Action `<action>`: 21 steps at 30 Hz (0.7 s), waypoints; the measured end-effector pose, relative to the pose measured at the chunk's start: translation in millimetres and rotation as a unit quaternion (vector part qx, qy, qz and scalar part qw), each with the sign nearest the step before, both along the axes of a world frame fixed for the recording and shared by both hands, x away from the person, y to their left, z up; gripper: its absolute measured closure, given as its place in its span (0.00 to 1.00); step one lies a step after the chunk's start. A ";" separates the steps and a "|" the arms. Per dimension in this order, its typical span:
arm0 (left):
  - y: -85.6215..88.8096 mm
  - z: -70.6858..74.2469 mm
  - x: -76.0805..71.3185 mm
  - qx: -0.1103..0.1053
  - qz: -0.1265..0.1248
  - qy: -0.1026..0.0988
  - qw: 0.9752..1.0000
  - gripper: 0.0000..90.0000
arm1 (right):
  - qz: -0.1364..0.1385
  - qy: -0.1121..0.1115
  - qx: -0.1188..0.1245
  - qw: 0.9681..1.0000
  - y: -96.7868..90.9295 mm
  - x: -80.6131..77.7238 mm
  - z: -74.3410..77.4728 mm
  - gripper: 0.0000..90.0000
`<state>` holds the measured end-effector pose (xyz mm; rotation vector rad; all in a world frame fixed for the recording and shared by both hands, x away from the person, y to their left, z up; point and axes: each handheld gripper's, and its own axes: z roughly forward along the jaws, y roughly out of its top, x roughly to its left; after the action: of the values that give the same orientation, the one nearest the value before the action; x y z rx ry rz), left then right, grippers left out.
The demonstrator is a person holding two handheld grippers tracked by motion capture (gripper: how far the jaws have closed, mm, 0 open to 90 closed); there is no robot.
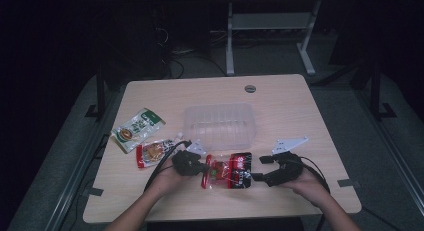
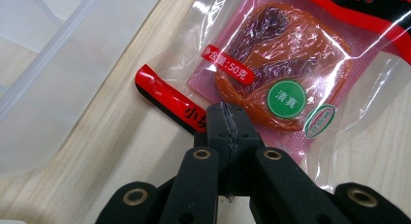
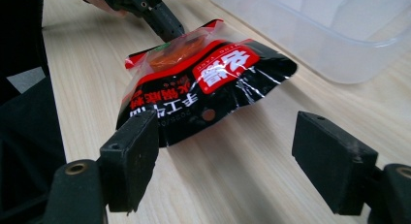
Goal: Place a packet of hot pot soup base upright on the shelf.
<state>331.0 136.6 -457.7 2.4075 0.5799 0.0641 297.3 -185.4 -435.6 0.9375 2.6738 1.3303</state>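
Left gripper [image 2: 227, 118] jaws pinch the red-and-black snack packet's [image 1: 230, 171] clear edge; right gripper [image 3: 228, 158] jaws gape empty, just short of it.

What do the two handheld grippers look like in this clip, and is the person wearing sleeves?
Both the left gripper and right gripper are black, with jointed links on brass-coloured pivots and flat rectangular pads. Each carries a grey three-cornered plate and trails a black cable. The forearms are bare, no sleeves.
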 end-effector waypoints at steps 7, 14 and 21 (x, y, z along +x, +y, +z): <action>-0.4 0.3 -0.9 0.002 0.003 0.001 1.000 1.00 | 0.009 0.035 -0.001 0.999 11.5 5.8 -9.9 0.26; -0.2 0.1 -1.4 0.000 0.008 0.001 1.000 1.00 | 0.018 0.056 0.015 0.998 21.7 10.9 -13.9 0.27; -0.4 0.1 -2.4 0.000 0.015 0.001 1.000 1.00 | 0.025 0.065 0.021 0.997 35.8 11.8 -15.6 0.30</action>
<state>328.6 136.2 -457.6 2.3995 0.6169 0.0756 309.1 -149.6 -451.2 1.0019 2.7914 1.3870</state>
